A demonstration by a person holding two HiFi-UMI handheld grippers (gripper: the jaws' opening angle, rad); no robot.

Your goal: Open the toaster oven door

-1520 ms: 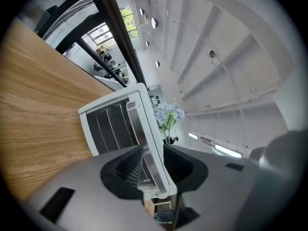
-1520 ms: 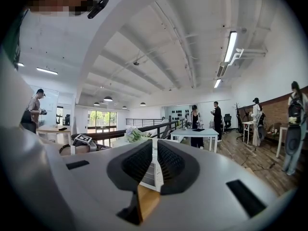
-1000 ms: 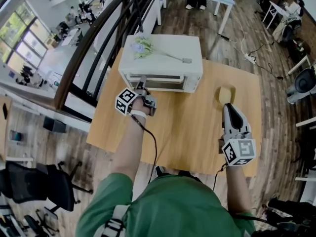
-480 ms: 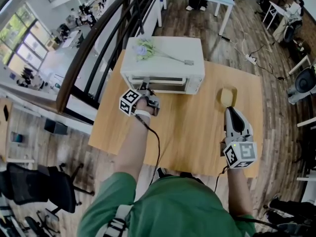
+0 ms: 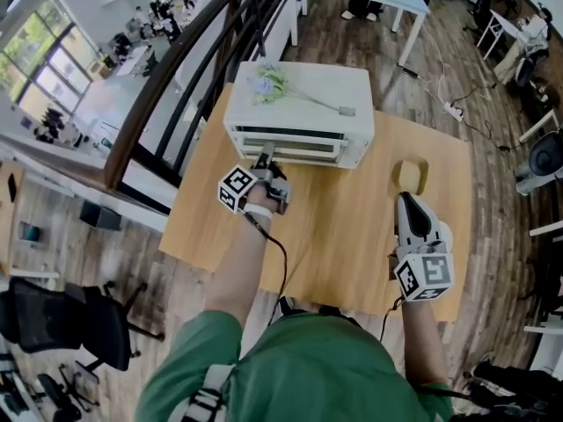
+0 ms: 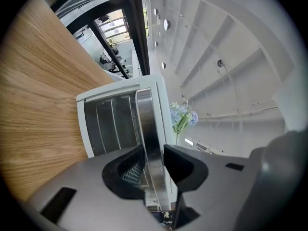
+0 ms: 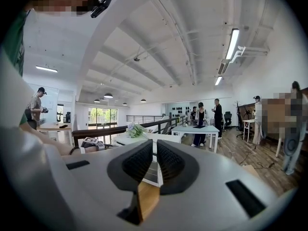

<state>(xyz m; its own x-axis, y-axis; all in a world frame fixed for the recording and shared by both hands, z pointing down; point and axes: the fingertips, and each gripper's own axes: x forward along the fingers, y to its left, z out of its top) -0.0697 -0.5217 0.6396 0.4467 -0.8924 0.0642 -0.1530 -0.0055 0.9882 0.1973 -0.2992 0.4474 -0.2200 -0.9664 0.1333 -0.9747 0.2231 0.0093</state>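
1. Where the white toaster oven [image 5: 299, 112] stood at the far edge of the wooden table [image 5: 334, 227], its door [image 5: 286, 145] faced the person, and whether it had left its frame could not be told.
2. The door's metal handle [image 6: 147, 129] ran between the jaws of the left claw [image 5: 266, 158], which were clamped against it from both sides; in the left gripper view the bar crossed the glass front, with the oven's wire racks showing behind it.
3. A sprig of pale blue artificial flowers [image 5: 268, 84] lay on top of the oven, its stem pointing towards the oven's right end.
4. The right claw [image 5: 406, 202] hung over the table's right side, well apart from the oven, with its jaws drawn almost together and nothing between them.
5. Just beyond its tip a small pale yellow item [image 5: 410, 172] lay on the table; what it was could not be made out.
6. A dark railing [image 5: 167, 86] ran past the table's left side.
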